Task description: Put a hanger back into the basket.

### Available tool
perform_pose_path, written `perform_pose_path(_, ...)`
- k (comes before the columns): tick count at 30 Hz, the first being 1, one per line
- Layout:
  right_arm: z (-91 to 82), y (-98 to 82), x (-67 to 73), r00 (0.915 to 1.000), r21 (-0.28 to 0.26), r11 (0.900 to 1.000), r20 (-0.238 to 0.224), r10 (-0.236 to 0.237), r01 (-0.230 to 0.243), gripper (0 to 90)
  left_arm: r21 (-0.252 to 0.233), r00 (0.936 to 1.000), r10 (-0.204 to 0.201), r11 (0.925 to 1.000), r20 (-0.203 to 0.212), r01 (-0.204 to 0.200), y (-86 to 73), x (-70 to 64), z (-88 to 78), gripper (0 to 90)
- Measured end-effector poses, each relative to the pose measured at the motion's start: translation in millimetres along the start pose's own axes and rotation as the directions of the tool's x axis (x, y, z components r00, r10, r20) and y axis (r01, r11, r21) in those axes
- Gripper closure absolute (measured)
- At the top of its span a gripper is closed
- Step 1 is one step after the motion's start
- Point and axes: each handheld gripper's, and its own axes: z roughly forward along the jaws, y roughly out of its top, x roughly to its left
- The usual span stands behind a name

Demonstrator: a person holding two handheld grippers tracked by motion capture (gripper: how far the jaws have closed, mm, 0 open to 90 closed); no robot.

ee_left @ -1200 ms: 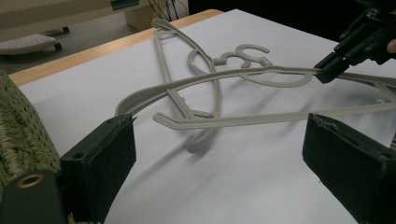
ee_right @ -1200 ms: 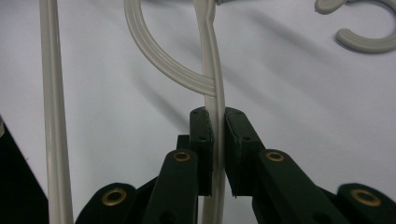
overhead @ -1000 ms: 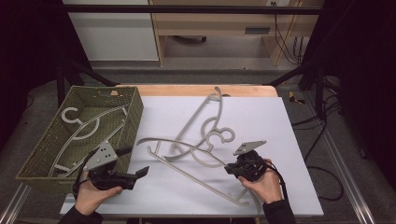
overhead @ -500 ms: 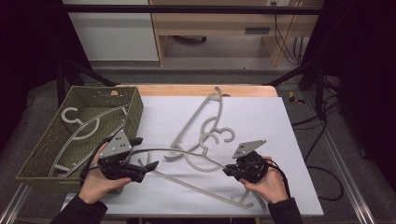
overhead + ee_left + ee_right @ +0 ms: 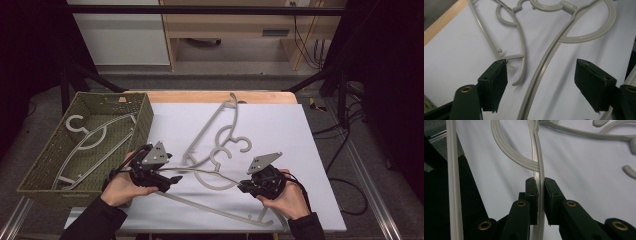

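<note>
A: Status on the right tool (image 5: 538,195)?

B: Jaws together on the near hanger (image 5: 210,175). In the right gripper view we see both pads pressed flat against one arm of it, the grey strip running up between them. No change there from a second ago, same grip, same spot at the bench's (image 5: 300,130) front right.

A: And the left tool (image 5: 172,181)?

B: Jaws apart, not clamped. In the left gripper view the other arm of that hanger runs up between the two pads with a clear gap on each side, so nothing is gripped. The jaws have just been closing from fully wide, with the hanger arm between them.

A: What moved?

B: The left hand (image 5: 122,185). A second ago we had it near the front left corner of the bench, short of the hanger. It has since come in toward the middle and now straddles the hanger's left end. The right hand (image 5: 282,192) has kept its place.

A: Where does the hanger lie?

B: On the white bench top, front centre, spanning between our two tools. Its hook (image 5: 222,159) overlaps a second hanger (image 5: 212,127) that lies behind it, toward the far edge. The left end sits slightly higher in the high view than it did a second ago.

A: Basket?

B: The green basket (image 5: 142,125) is at the left edge, just beside the left hand, with a third hanger (image 5: 95,137) lying in it. Unchanged.
</note>
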Motion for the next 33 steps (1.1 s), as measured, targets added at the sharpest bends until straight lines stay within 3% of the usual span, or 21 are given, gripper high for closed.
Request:
perform_pose_path(4, 1.1, 0.5, 1.5, 1.0, 0.003, 1.0, -0.003, -0.001, 0.001, 82.5, 0.021, 0.9998, 0.019, 0.9996, 0.009, -0.019, 1.8, -1.2, 7.0, 34.9)
perform_pose_path(6, 1.8, 1.2, 3.0, 0.9999, 0.022, 1.0, -0.004, -0.015, 0.015, 82.5, 0.053, 0.9983, 0.054, 0.9971, 0.022, -0.055, 3.5, -2.3, 14.2, 40.2)
perform_pose_path(11, 3.1, 1.3, 3.9, 0.9996, 0.015, 1.0, -0.017, -0.022, 0.022, 82.5, 0.129, 0.9923, 0.118, 0.9842, 0.035, -0.122, 4.4, -4.2, 23.9, 52.2)
perform_pose_path(14, 2.7, 1.5, 4.7, 0.9995, 0.032, 0.999, -0.01, -0.03, 0.03, 82.5, 0.142, 0.9914, 0.125, 0.9814, 0.039, -0.129, 4.4, -7.1, 29.0, 57.2)
perform_pose_path(16, 4.3, 1.4, 5.4, 0.9993, 0.028, 0.999, -0.014, -0.035, 0.036, 82.5, 0.17, 0.9878, 0.151, 0.9732, 0.037, -0.155, 5.2, -7.5, 30.6, 63.1)
perform_pose_path(20, 4.8, 1.5, 5.6, 0.9989, 0.028, 0.999, -0.019, -0.043, 0.044, 82.4, 0.187, 0.986, 0.16, 0.9682, 0.048, -0.166, 5.1, -8.7, 32.2, 74.1)
perform_pose_path(25, 6.7, 0.8, 5.7, 0.9978, 0.025, 0.998, -0.02, -0.063, 0.063, 82.2, 0.203, 0.9827, 0.174, 0.9617, 0.062, -0.184, 3.8, -11.1, 32.6, 76.2)
perform_pose_path(33, 8.3, -1.8, 1.1, 0.9961, 0.009, 0.996, -0.007, -0.088, 0.088, 79.8, 0.197, 0.9792, 0.181, 0.9606, 0.093, -0.196, 0.3, -20.4, 30.2, 80.1)
